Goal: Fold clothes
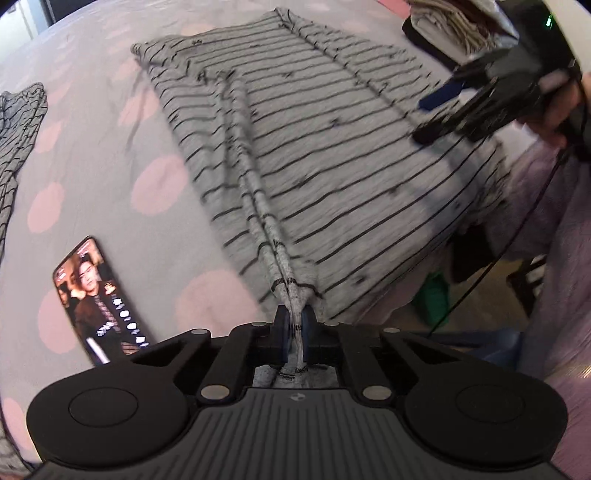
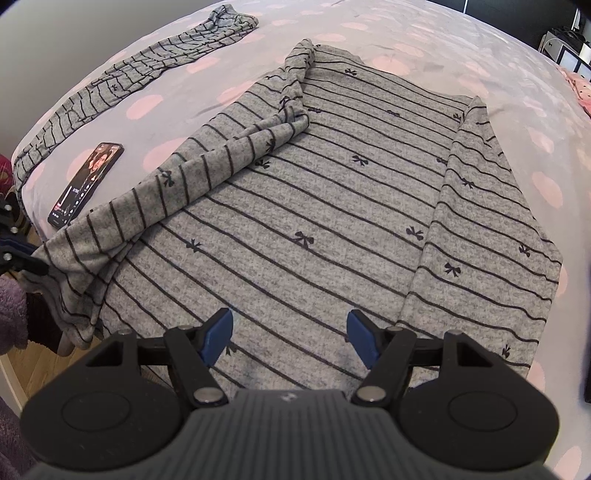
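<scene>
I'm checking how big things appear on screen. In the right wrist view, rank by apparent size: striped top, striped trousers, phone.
1. striped top, largest by far.
2. striped trousers.
3. phone, smallest.

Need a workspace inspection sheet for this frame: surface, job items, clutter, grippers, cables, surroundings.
Surface: bedsheet, pale with pink dots, wrinkled.
Job's things: striped top spread flat, left sleeve pulled up in a ridge, right sleeve folded in; striped trousers lying apart at the far left.
Clutter: phone, screen lit, on the sheet beside the top.
Grippers: left gripper shut on the sleeve cuff; right gripper open above the top's hem, holding nothing.
Cables: black cable hanging from the right gripper.
Surroundings: wooden floor beside the bed; folded stack, blurred.
</scene>
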